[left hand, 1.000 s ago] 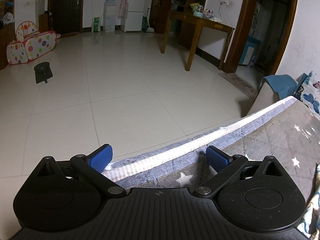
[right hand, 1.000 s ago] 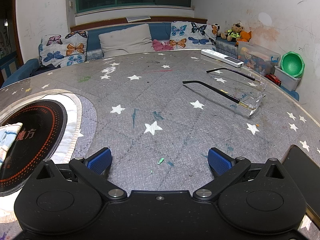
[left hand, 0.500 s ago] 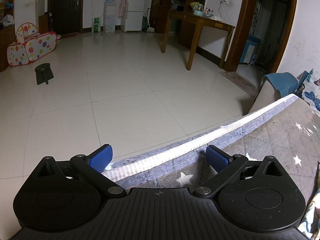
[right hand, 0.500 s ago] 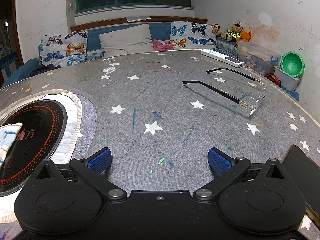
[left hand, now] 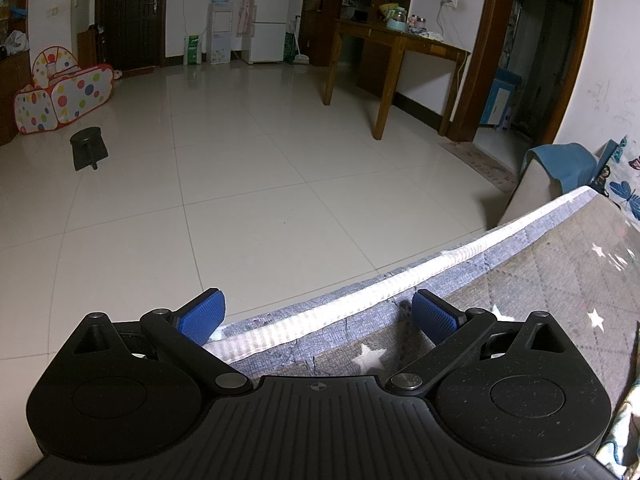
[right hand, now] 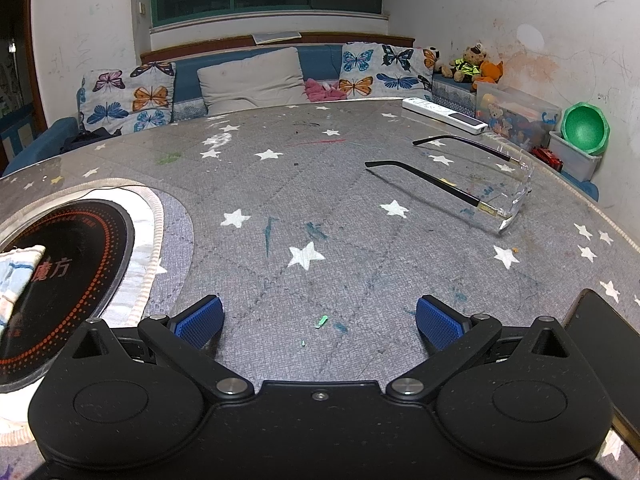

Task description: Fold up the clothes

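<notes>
Grey star-print table cover [right hand: 320, 200] fills most of the right wrist view, and the right gripper [right hand: 319, 316] sits low over it with jaws spread wide, holding nothing. Only clothing I can spot is a light blue striped cloth [right hand: 16, 270] at the far left edge, lying on the black induction plate [right hand: 76, 248]. Glasses [right hand: 472, 176] lie well to the right. Left gripper [left hand: 318, 314] is wide open too, at the table's edge [left hand: 400, 280] over the tile floor [left hand: 240, 184].

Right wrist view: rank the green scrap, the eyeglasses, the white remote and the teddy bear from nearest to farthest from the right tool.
1. Green scrap, on the tablecloth between the open tool's fingers.
2. Eyeglasses, right of centre.
3. White remote, far table edge, right.
4. Teddy bear, beyond the table, by the wall.
</notes>
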Demonstrator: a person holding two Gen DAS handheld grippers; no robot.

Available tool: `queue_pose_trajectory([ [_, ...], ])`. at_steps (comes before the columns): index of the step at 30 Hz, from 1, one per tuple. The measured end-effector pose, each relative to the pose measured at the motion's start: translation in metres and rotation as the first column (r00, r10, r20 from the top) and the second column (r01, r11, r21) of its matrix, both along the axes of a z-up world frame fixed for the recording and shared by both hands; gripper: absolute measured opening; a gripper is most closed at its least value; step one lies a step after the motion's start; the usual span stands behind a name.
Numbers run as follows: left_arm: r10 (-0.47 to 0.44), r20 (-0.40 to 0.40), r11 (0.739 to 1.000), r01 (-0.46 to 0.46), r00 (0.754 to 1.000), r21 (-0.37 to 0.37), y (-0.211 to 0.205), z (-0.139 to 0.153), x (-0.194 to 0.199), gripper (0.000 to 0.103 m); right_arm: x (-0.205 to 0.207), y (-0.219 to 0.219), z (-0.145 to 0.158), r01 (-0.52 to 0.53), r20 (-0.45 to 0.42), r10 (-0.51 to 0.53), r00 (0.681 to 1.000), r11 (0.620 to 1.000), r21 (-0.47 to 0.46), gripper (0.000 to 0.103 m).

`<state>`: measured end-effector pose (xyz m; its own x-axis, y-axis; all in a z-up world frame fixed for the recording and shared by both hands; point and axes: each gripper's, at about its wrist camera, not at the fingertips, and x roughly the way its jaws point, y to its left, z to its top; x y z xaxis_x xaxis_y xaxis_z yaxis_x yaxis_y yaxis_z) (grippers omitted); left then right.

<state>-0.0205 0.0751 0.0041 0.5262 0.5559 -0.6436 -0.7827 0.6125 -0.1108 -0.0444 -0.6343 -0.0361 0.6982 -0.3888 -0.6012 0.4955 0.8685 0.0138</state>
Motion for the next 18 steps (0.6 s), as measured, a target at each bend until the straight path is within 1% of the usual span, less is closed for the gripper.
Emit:
queue_pose_trajectory([
  [18, 0.000, 0.000, 1.000, 0.000, 1.000, 0.000, 0.0018, -0.0005, -0.0040, 0.101, 0.0003, -0.0009, -0.0004, 0.000, 0.001, 0.000, 1.000, 1.000, 0.001, 0.103],
])
